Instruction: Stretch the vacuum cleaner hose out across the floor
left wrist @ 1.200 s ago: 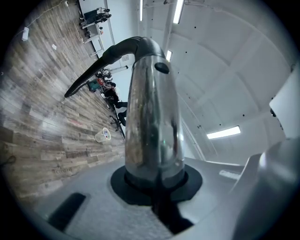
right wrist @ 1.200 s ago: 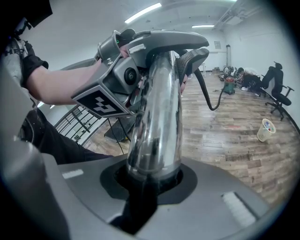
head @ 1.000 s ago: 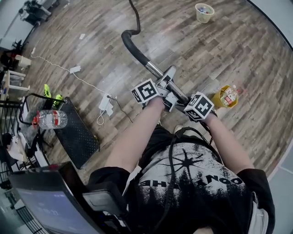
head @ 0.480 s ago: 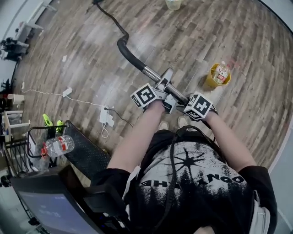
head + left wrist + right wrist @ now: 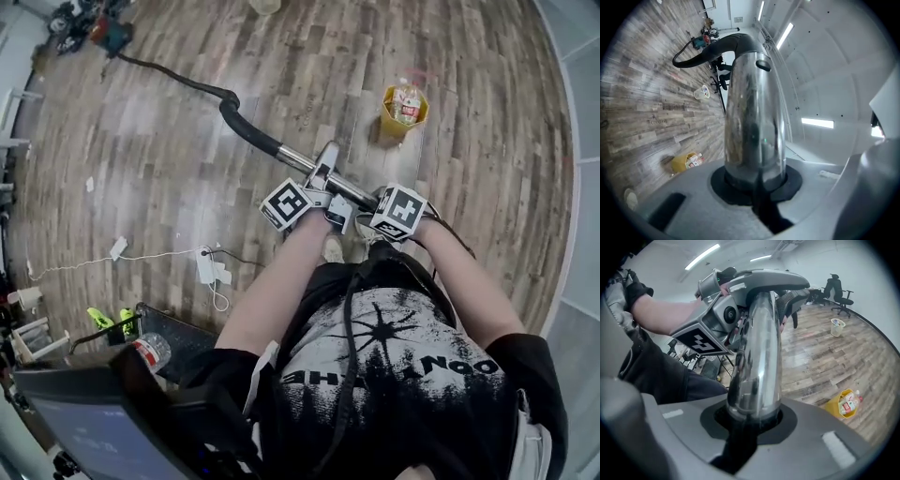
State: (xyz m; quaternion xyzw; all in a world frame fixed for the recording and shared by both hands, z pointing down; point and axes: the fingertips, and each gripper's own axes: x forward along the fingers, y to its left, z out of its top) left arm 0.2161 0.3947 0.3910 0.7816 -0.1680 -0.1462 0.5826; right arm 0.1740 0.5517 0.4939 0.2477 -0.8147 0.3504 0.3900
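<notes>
The vacuum's chrome wand tube (image 5: 302, 162) runs from my grippers up to the left into a black curved handle (image 5: 234, 114). From there the black hose (image 5: 164, 73) lies across the wood floor to the vacuum body (image 5: 108, 33) at the far upper left. My left gripper (image 5: 323, 180) is shut on the tube further up. My right gripper (image 5: 377, 202) is shut on it nearer the person. In the left gripper view the chrome tube (image 5: 751, 117) fills the space between the jaws. In the right gripper view the tube (image 5: 757, 362) does the same, with the left gripper (image 5: 733, 317) above.
A yellow bin (image 5: 401, 105) with bottles stands right of the wand. A white power strip (image 5: 208, 268) and its cable lie on the floor at left. A black cart (image 5: 173, 342) with a water bottle and a screen (image 5: 84, 427) stand at lower left. An office chair (image 5: 836, 294) and a white bin (image 5: 837, 327) stand far off.
Both grippers have carried the wand back and lower with the same grip. The hose now runs longer and straighter to the upper left, and the vacuum body has come into view.
</notes>
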